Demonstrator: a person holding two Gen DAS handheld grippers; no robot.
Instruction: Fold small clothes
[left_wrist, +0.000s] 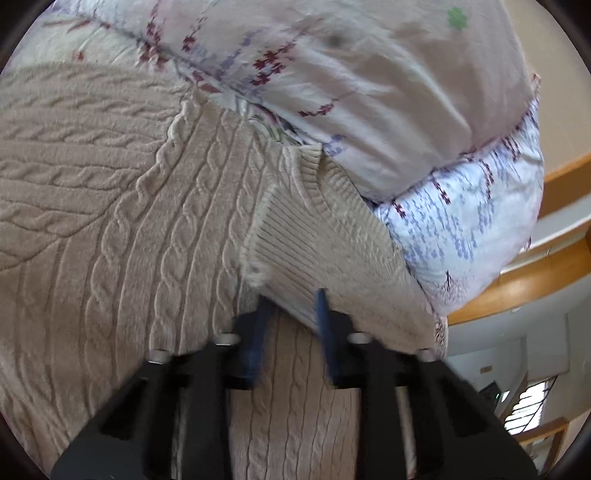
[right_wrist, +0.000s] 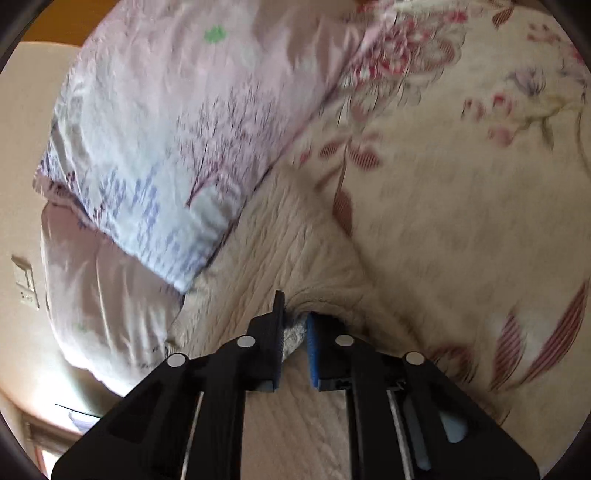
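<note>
Beige cable-knit sweater is spread on floral bedsheet, w/ its ribbed cuff pinched btwn blue pads of left gripper. Right gripper is clamped on a bunched fold of sweater, beside lilac-print pillow; knit is puckered there.

The sweater is thick cream cable-knit, ropy and matt, with a finer ribbed cuff. The pillow is thin, smooth printed cotton (creased, faintly sheeny). The bedspread looks like soft matt floral cloth. The left gripper and right gripper are matt black plastic with blue rubbery pads and pale metal-looking pins. The bed frame is glossy varnished wood.
</note>
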